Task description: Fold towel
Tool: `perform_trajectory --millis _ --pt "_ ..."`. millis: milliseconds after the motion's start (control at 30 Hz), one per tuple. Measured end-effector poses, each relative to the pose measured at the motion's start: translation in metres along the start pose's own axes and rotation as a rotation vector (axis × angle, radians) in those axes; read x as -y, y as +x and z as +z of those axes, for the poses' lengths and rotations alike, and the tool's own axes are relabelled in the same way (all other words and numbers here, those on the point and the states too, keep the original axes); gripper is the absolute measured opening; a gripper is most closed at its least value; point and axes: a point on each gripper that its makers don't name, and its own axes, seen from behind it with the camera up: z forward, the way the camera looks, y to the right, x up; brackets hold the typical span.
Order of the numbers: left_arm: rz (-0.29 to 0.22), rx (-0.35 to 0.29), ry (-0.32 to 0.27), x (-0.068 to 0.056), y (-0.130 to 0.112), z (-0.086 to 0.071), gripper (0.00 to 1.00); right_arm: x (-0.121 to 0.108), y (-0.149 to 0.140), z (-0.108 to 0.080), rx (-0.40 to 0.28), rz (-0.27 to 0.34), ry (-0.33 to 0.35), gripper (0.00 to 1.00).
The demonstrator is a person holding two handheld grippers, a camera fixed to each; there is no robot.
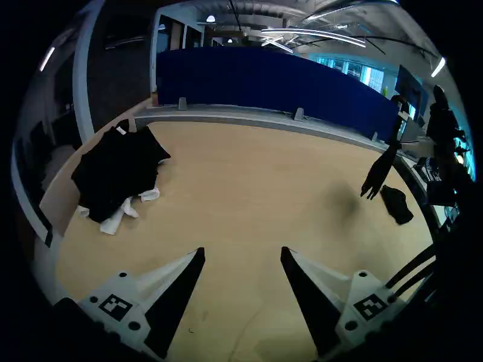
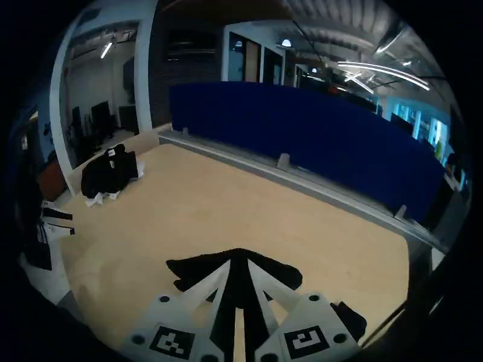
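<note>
Blue partition (image 1: 271,78) behind a pale wooden desk (image 1: 253,175). The right tongs (image 2: 241,260) pinch a crumpled black towel (image 2: 281,274). The left tongs (image 1: 242,250) are spread and empty. Folding looks barely begun.

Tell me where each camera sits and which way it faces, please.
Left gripper view: rides on the left gripper, above the table, facing the blue divider; its open fingers show.
Right gripper view: rides on the right gripper, facing the divider; its fingers pinch a black towel.
Both share table, divider and the pile.
</note>
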Motion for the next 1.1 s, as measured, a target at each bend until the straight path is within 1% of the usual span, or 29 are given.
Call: perform_trajectory --millis 367,567,667,867,1100 --pt "0.011 0.017 0.011 -0.004 -0.001 0.002 0.93 -0.084 -0.009 -0.014 0.038 -0.007 -0.062 0.05" --pt "0.009 0.024 0.018 -0.008 0.0 0.005 0.93 -0.124 -0.013 -0.017 0.065 -0.016 -0.088 0.05" --pt "0.01 0.026 0.021 -0.01 0.001 0.007 0.93 -0.141 -0.014 -0.017 0.078 -0.019 -0.097 0.05" --pt "0.014 0.031 0.027 -0.012 0.003 0.011 0.93 -0.165 -0.016 -0.017 0.089 -0.016 -0.111 0.05" --pt "0.024 0.031 0.028 -0.014 0.008 0.012 0.93 -0.183 -0.032 -0.019 0.115 0.008 -0.126 0.05"
